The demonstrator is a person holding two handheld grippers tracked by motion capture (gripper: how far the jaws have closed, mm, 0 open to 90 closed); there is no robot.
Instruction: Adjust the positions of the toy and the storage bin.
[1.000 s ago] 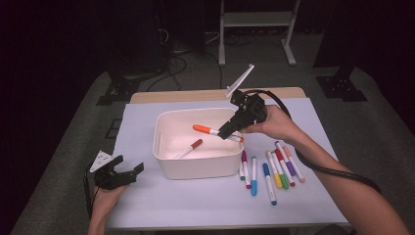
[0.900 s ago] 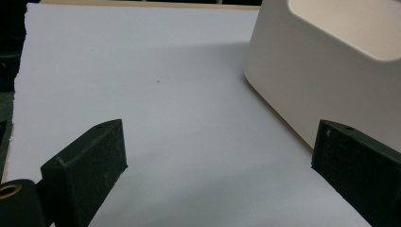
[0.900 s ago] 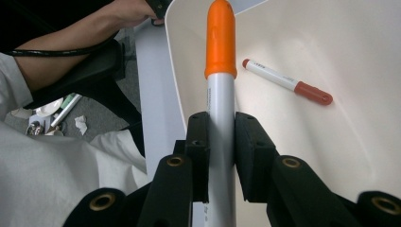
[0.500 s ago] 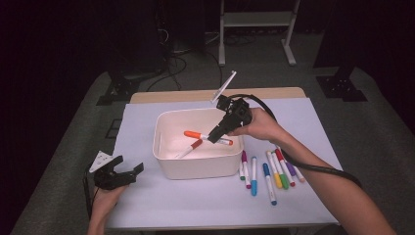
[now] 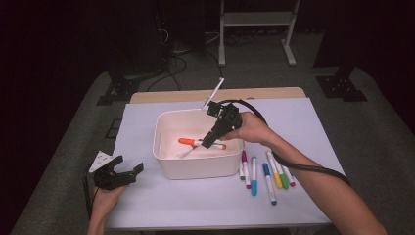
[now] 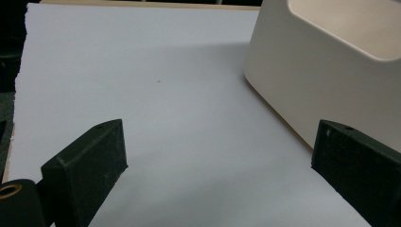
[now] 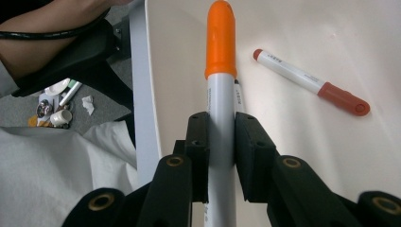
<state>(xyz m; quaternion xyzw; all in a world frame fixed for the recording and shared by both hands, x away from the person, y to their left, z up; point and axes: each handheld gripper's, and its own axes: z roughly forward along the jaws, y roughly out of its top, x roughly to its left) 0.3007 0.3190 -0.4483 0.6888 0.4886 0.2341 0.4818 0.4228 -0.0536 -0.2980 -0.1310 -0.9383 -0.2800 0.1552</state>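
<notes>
White-barrelled orange-capped marker (image 7: 220, 94) clamped in the right gripper's (image 7: 221, 137) jaws.

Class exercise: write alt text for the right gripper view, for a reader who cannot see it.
The right gripper has its two black jaws clamped on an orange-capped marker, held over the inside of a white bin. A red-capped marker lies on the bin's floor beyond it.

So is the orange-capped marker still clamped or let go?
Clamped: the right gripper's fingers press both sides of the orange-capped marker over the white bin.
</notes>
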